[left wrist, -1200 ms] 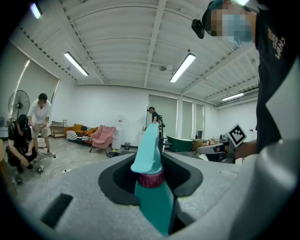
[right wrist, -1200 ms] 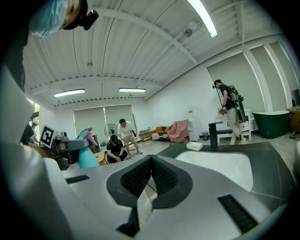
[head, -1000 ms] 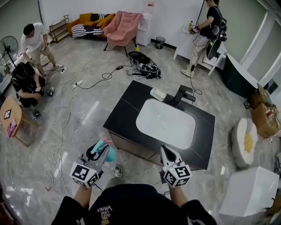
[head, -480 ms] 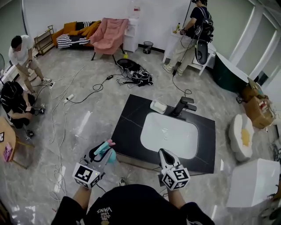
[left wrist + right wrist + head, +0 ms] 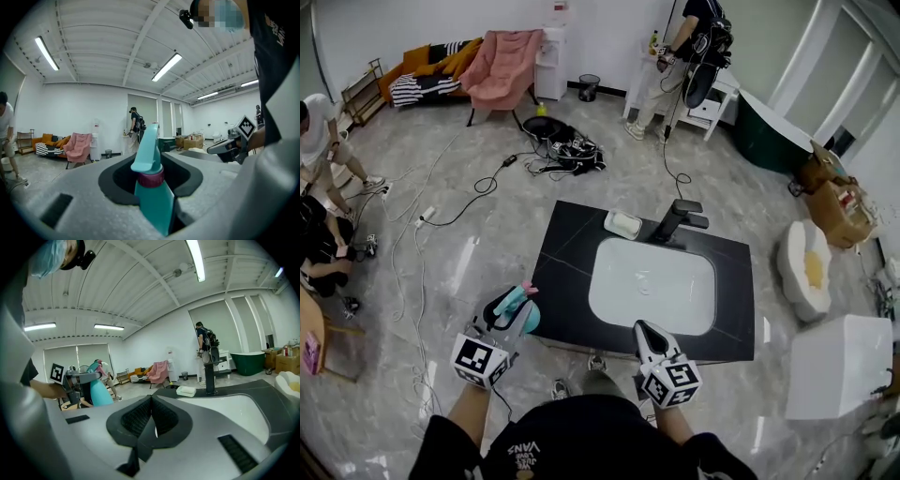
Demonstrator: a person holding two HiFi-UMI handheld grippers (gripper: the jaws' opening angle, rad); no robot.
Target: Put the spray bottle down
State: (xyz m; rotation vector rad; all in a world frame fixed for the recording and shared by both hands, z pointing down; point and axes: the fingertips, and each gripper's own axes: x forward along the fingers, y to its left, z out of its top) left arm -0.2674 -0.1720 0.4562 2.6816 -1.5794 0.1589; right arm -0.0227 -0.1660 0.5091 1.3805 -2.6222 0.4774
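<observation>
- Left gripper (image 5: 512, 313): jaws partly open and clamped on the spray bottle (image 5: 152, 197). The left gripper view shows the teal body wedged between the pads, with the pink collar and teal trigger head sticking up above them.
- Spray bottle in the head view (image 5: 529, 309): it is carried in the air, roughly upright, at the near left edge of the black table (image 5: 567, 272). Whether it hangs over the top or just off the edge, I cannot tell.
- Right gripper (image 5: 646, 331): jaws closed together with nothing between them. It sits low at the near edge of the table, in front of the white sink (image 5: 652, 281).
- On the table: a faucet (image 5: 677, 220) behind the sink and a small white dish (image 5: 622, 224) beside it. The left strip of the top is bare.
- Progress, as judged: the bottle has reached the table but is not yet set down. No part of it appears to rest on anything.
- Left to do: bring the bottle over bare table, lower its base onto the top, open the jaws and draw the gripper clear.
- Risk: a placement too close to the edge could tip the bottle off.
</observation>
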